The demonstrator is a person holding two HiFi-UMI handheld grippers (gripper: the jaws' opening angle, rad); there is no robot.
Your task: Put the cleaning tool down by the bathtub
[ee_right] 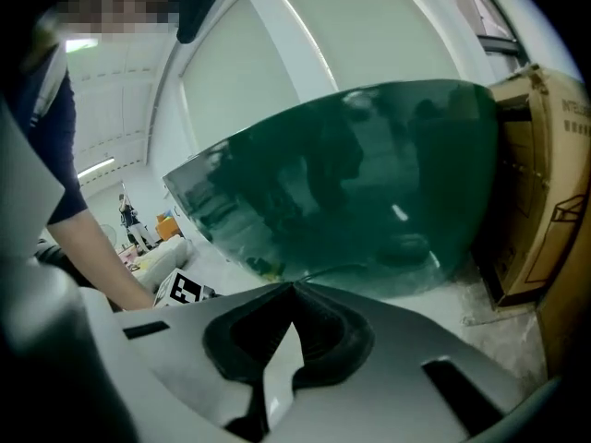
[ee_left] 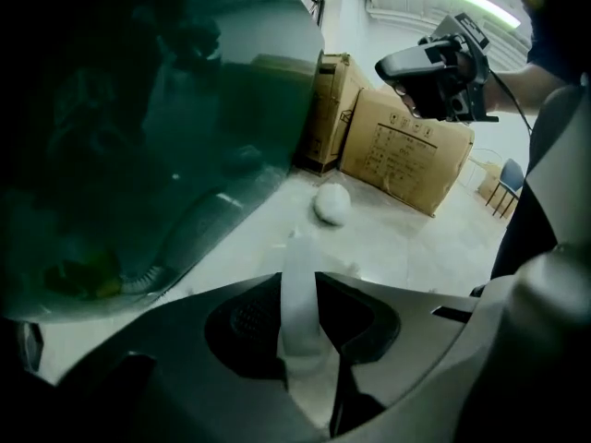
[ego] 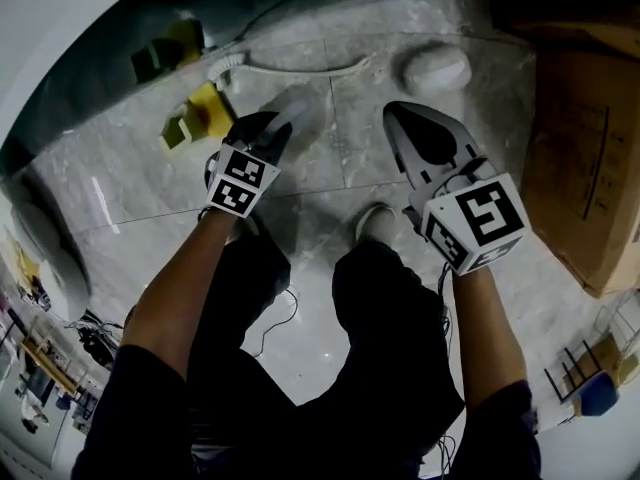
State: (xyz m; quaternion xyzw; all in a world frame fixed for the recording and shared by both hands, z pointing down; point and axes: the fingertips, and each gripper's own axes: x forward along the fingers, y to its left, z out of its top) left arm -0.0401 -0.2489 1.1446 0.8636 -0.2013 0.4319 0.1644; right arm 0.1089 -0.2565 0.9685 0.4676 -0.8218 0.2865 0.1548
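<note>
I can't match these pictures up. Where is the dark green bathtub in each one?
Head view: bathtub, dark band at upper left.
Left gripper view: bathtub fills the left half.
Right gripper view: bathtub spans the centre.
Shared landmark: cardboard boxes, to its right in every view.

The floor tiles (ego: 150,203) are pale grey and marbled. The bathtub (ee_right: 369,173) wall is dark, glossy green. The cleaning tool (ee_left: 299,303) is white. On the right, the cardboard box (ego: 585,158) is brown. The left gripper (ego: 283,120) and right gripper (ego: 402,113) carry cubes with black-and-white square markers.
</note>
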